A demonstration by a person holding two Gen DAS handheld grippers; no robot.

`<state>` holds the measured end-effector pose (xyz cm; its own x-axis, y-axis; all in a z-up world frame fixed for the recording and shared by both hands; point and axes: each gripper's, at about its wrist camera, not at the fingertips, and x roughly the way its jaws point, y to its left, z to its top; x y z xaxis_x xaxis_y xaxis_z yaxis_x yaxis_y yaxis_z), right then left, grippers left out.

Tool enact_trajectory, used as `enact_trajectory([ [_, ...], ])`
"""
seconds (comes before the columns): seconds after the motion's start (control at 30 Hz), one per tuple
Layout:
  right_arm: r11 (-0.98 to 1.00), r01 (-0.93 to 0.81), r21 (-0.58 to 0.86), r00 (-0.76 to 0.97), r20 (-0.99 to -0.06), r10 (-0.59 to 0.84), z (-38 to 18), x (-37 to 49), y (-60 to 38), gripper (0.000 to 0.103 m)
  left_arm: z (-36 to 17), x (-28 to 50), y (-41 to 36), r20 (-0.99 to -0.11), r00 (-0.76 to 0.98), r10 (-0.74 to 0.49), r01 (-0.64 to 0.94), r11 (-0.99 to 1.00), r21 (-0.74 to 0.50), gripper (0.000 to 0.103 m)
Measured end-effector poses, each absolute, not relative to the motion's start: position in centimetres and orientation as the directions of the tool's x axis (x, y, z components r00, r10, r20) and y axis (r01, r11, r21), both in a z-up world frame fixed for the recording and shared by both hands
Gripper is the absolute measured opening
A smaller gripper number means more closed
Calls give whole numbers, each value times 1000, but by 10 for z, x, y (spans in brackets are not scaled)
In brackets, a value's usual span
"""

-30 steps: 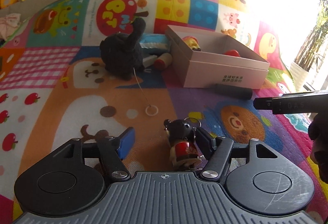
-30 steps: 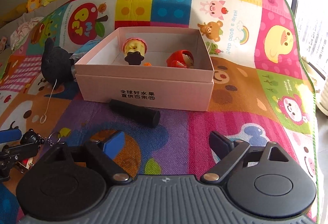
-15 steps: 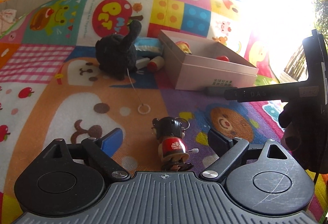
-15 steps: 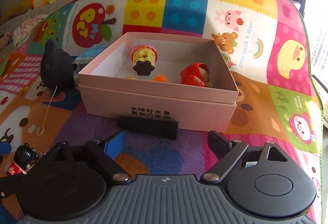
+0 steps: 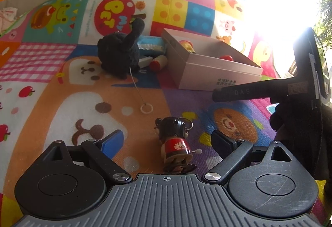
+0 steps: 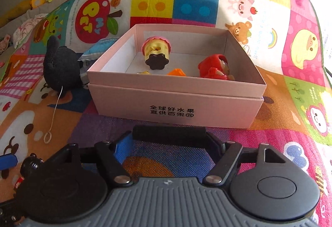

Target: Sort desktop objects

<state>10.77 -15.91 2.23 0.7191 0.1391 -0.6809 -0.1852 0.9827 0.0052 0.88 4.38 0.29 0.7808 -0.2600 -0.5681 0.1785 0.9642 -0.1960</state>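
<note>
A small wind-up doll (image 5: 176,145) with a black head and red body lies on the play mat between the open fingers of my left gripper (image 5: 168,140). It also shows at the left edge of the right wrist view (image 6: 27,166). A black cylinder (image 6: 169,133) lies on the mat in front of the pink box (image 6: 176,106). My right gripper (image 6: 169,144) is open with its fingertips at the cylinder's two ends. The box holds a yellow and pink toy (image 6: 155,53), a red figure (image 6: 215,69) and an orange piece (image 6: 176,72).
A black plush toy (image 5: 120,54) with a string and white ring (image 5: 146,108) sits left of the box. A blue and white packet (image 5: 151,44) and a red-capped tube (image 5: 158,63) lie behind it. The right gripper body (image 5: 290,90) reaches across on the right.
The left gripper let go of the doll and opened; the doll now lies free between its fingers. The right gripper moved forward until its fingers flank the black cylinder.
</note>
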Motion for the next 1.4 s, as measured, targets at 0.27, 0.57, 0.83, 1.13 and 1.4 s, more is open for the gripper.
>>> enact_trajectory([
  [0.27,961,-277,16,694,-688,211,23,32,-193,75,3,9,39,-580,777,-243,181,970,-164,96],
  [0.57,970,-244,16,728,-657,194,16,19,-204,80,5,-9,25,-633,765,-119,199,978,57,97],
  [0.83,973,-227,44,735,-648,201,16,17,-210,90,12,12,60,-605,781,154,-45,980,192,98],
  [1.13,974,-224,36,739,-646,194,17,16,-208,96,17,20,45,-658,735,-163,103,986,-128,99],
  [1.4,974,-224,37,738,-647,194,17,16,-208,96,11,40,19,-643,743,-184,125,983,-137,97],
])
